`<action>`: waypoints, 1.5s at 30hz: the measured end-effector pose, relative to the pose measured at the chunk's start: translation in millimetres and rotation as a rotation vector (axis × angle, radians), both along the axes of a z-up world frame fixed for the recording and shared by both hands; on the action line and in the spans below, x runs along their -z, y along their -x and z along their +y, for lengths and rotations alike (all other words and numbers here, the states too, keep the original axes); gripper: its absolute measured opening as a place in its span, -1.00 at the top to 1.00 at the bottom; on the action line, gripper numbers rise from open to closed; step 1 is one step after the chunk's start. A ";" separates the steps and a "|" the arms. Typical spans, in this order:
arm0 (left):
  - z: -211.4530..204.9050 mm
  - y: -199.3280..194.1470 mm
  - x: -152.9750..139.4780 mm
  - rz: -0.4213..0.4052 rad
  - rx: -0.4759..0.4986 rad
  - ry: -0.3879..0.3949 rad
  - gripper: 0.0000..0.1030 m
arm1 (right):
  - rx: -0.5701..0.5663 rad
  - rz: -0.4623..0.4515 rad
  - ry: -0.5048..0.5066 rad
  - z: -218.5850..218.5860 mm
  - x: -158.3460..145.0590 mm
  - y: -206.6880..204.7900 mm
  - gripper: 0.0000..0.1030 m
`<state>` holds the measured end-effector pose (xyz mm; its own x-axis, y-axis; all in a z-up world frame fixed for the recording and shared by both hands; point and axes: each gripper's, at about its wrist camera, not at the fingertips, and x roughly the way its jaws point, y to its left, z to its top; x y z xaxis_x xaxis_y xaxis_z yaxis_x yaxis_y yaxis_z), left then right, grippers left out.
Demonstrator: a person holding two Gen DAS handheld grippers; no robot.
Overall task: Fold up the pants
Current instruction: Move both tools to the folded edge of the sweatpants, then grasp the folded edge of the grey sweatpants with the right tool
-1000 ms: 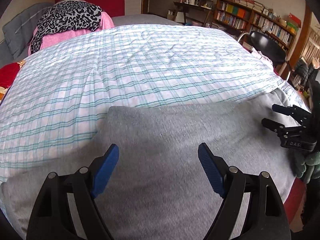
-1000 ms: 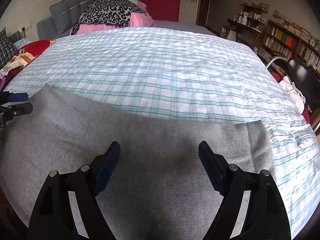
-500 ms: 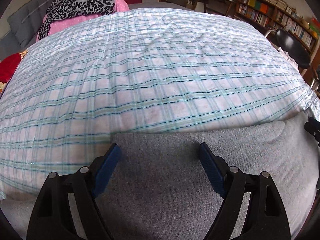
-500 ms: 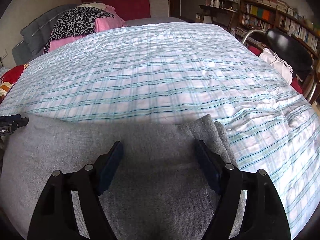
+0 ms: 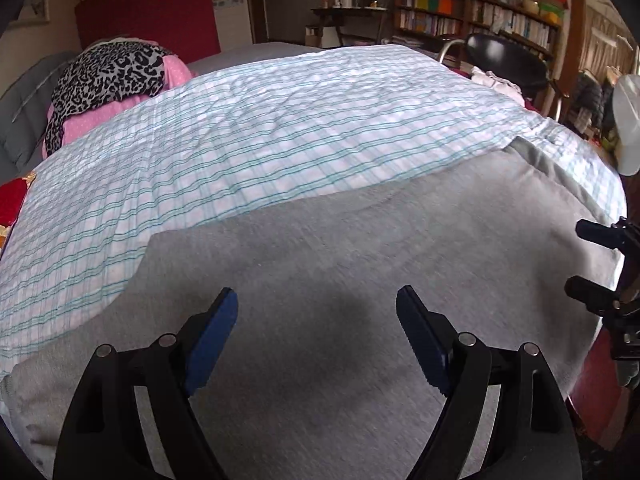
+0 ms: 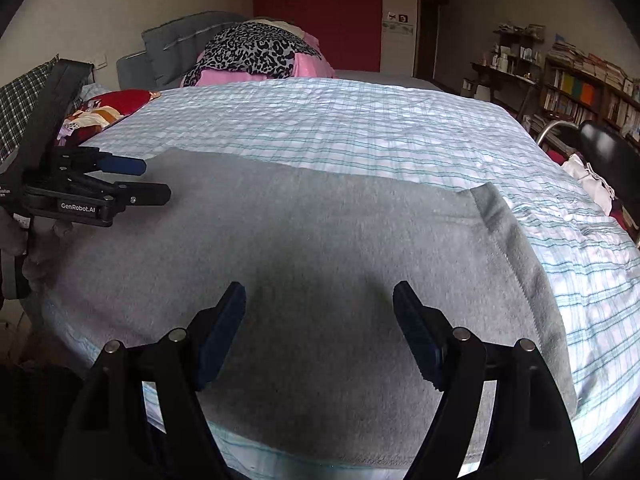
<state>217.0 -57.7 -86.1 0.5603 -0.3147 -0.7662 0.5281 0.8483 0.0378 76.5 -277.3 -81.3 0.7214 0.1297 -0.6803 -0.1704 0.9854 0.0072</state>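
Grey pants lie flat across the near edge of the bed, folded into a long band. My left gripper hovers over their left part, open, with nothing between its blue pads. Over the right part my right gripper is likewise open and empty. The hemmed end of the pants lies to its right. Each gripper shows in the other's view: the right gripper at the right border, the left gripper at the left with a hand behind it.
A white and teal checked bedspread covers the bed beyond the pants. A leopard-print cloth on pink bedding sits at the head end. A black chair and bookshelves stand to the right of the bed.
Half a second ago both grippers were close to the pants' far edge. Both have since drawn back toward the near side and stayed open. The pants lie as before.
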 end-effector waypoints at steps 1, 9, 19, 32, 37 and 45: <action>-4.8 9.9 0.3 0.001 0.023 0.002 -0.57 | -0.004 0.006 0.012 1.5 4.6 5.3 -0.50; -42.5 72.9 20.4 0.012 0.170 -0.045 -0.57 | 0.013 -0.005 -0.001 -10.1 31.1 40.8 -0.60; -63.1 82.5 25.7 -0.017 0.167 -0.101 -0.65 | 0.260 -0.151 -0.308 -87.1 19.7 102.5 -0.60; -121.9 77.3 1.0 0.010 0.237 -0.028 -0.65 | 0.486 -0.192 -0.653 -164.5 50.1 118.4 -0.26; -139.4 72.2 -1.6 0.020 0.251 -0.024 -0.65 | 0.503 -0.194 -0.671 -167.7 53.2 111.7 -0.14; -164.2 69.9 3.2 0.046 0.298 -0.030 -0.65 | 0.513 -0.170 -0.723 -170.2 58.3 99.3 -0.11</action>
<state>147.1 -221.9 -89.3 0.4113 -0.4371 -0.7999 0.7554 0.6546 0.0307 -22.9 -447.5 -139.6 0.8919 0.1190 -0.4363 0.2332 0.7056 0.6691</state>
